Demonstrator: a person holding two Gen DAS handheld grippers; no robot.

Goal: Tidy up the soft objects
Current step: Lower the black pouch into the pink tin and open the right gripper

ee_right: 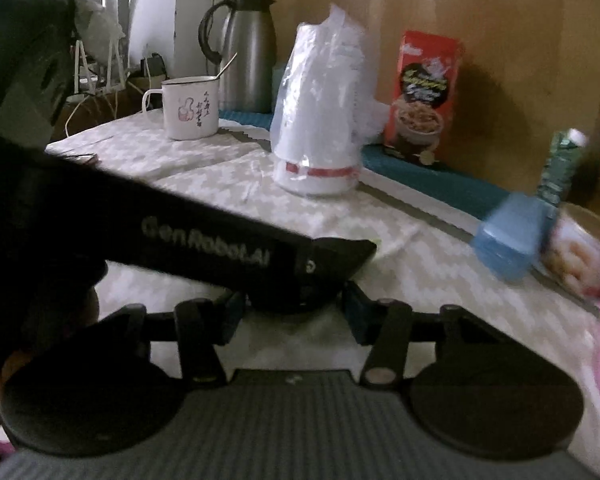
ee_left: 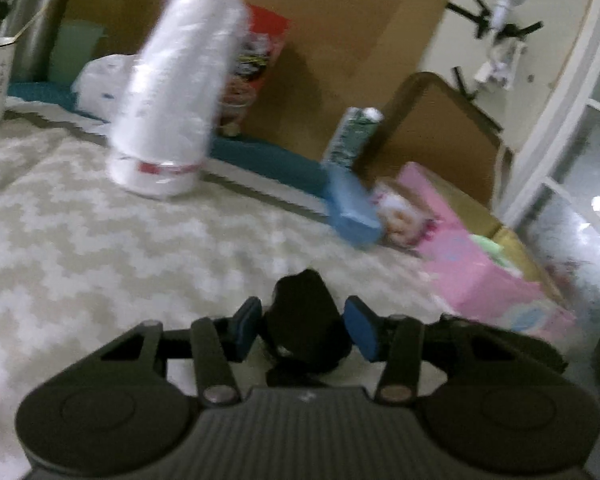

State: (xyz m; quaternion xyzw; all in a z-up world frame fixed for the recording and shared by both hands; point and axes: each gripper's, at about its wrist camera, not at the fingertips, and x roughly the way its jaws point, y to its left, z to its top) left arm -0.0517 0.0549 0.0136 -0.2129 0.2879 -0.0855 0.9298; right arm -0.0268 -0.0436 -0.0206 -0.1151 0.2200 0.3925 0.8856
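Closest to the left wrist camera, the left gripper [ee_left: 304, 326] had its blue pads [ee_left: 246, 326] on either side of a black soft object [ee_left: 304, 320], jaws narrowed and apparently holding it just above the zigzag tablecloth [ee_left: 80, 220]. It looked light, limp and crushable, best pinched mid-body. From the right wrist view, the right gripper [ee_right: 294, 306] sat partly hidden behind the other tool's black body, so I could not tell its jaw state. Farther back stood a bagged white roll [ee_right: 320, 120], likely squashy with slippery plastic, near a pink box [ee_left: 496, 264]
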